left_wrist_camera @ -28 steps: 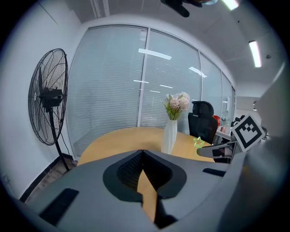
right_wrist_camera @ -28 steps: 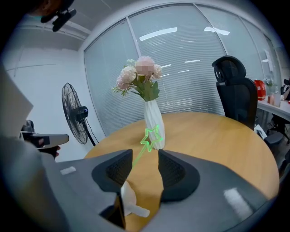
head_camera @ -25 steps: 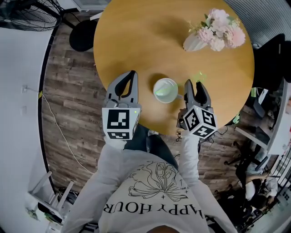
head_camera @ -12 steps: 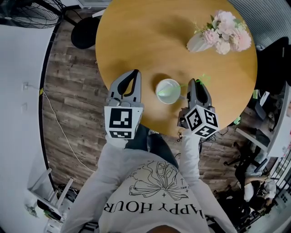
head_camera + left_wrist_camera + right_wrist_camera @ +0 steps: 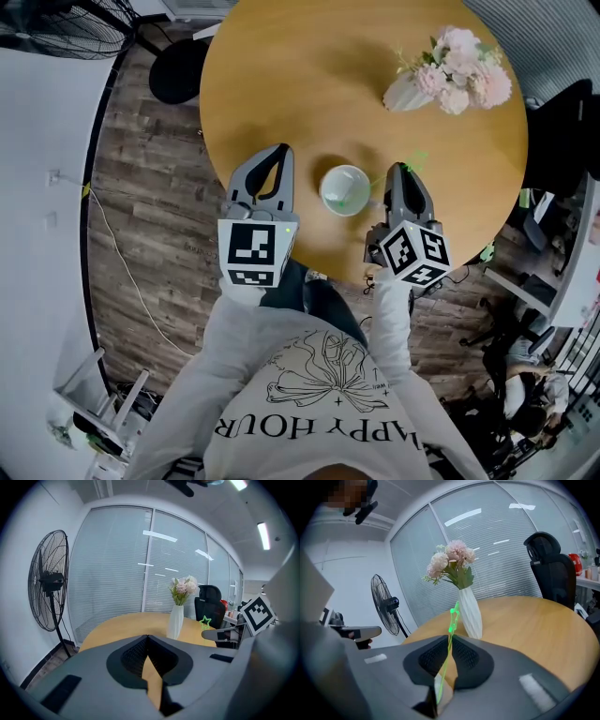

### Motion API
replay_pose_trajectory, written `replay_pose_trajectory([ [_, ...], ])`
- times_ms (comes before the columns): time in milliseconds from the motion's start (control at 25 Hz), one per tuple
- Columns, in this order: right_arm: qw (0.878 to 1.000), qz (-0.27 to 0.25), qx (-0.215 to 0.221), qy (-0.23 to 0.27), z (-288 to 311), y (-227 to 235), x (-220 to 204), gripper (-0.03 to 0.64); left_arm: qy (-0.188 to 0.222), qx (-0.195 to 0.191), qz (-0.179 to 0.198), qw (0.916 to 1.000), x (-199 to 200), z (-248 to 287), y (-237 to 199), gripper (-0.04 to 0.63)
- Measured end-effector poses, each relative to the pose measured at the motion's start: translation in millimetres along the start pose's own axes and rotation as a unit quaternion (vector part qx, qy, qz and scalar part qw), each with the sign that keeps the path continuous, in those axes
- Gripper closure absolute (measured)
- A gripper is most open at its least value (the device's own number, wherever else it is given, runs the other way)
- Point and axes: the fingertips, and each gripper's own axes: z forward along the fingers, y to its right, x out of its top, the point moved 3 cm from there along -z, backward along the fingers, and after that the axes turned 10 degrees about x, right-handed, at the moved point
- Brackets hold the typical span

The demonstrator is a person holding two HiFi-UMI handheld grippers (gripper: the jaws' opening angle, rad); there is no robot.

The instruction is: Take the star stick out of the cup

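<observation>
Spreading across the head view, the round bench (image 5: 309, 84) carries a vase of flowers (image 5: 441, 80) toward 2 o'clock. The left gripper (image 5: 279, 150), near 7 o'clock, has its fingers pressed together on nothing. The right gripper (image 5: 401, 169), near 5 o'clock, is closing its fingers on the star stick (image 5: 449, 641). The cup (image 5: 344, 189) stands between them at 6 o'clock, and the star stick leans out of it toward 3 o'clock, foot inside.
</observation>
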Motion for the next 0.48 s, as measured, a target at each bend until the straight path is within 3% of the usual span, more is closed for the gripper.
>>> replay_pose_trajectory([
  [480, 0.998, -0.024, 0.039, 0.035, -13.8, -32.0, 34.4, 0.601, 0.036, 0.006, 0.0, 0.9993, 28.4, -22.2, 4.9, 0.589],
])
